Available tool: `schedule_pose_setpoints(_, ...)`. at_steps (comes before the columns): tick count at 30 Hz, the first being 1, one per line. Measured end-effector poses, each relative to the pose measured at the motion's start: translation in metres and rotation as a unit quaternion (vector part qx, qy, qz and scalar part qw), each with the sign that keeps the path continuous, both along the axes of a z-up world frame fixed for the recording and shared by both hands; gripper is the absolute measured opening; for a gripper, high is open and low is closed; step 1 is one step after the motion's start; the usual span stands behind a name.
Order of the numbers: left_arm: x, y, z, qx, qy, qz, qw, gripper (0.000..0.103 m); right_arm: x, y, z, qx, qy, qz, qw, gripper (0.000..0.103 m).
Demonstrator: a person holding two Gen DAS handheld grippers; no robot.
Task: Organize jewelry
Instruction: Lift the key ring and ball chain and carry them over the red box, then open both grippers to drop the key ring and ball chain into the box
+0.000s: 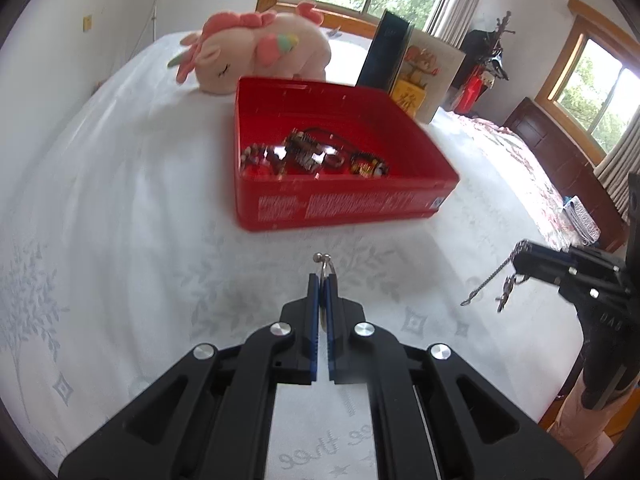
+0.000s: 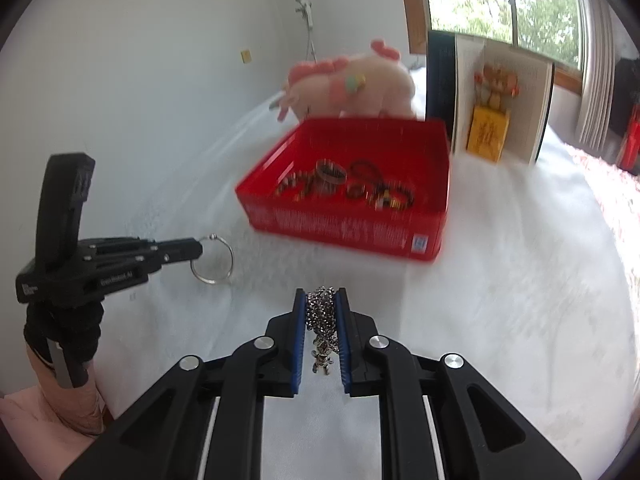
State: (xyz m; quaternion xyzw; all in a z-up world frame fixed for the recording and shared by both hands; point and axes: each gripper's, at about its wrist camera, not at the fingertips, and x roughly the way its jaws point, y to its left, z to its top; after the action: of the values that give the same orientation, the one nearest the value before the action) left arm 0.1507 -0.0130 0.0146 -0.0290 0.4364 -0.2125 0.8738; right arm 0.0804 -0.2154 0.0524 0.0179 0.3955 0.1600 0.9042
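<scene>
My left gripper (image 1: 322, 280) is shut on a thin silver hoop bangle (image 1: 323, 259), edge-on between the blue pads. The right wrist view shows that hoop (image 2: 233, 256) hanging from the left gripper (image 2: 199, 247) above the white cloth. My right gripper (image 2: 322, 296) is shut on a bunched silver chain (image 2: 322, 316). In the left wrist view the chain (image 1: 486, 284) dangles from the right gripper (image 1: 520, 250). Ahead of both stands an open red box (image 1: 340, 204) (image 2: 344, 232) holding several bracelets and rings (image 1: 312, 152) (image 2: 348, 184).
A pink plush unicorn (image 1: 256, 52) lies behind the box. An open standing book with a yellow insert (image 2: 500, 108) stands at its back right. White patterned cloth (image 1: 120, 240) covers the surface. A floral bedspread (image 1: 540, 184) and a dark wooden bedstead are at the right.
</scene>
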Motion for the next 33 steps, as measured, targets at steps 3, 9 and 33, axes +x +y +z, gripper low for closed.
schedule_pose_setpoints(3, 0.004, -0.006, 0.016, 0.002, -0.015, -0.006, 0.9999, 0.001, 0.008, -0.002, 0.022, -0.003, -0.016, 0.002, 1.0, 0.014)
schedule_pose_setpoints(9, 0.023, -0.017, 0.047, 0.003, -0.034, -0.016, 0.9993, 0.001, 0.038, -0.003, 0.057, -0.005, -0.035, 0.0, 0.999, 0.014)
schedule_pose_setpoints(33, 0.176, -0.055, 0.003, 0.021, 0.017, 0.005, 0.9996, 0.001, 0.211, -0.015, -0.013, 0.01, 0.049, -0.029, 0.998, 0.014)
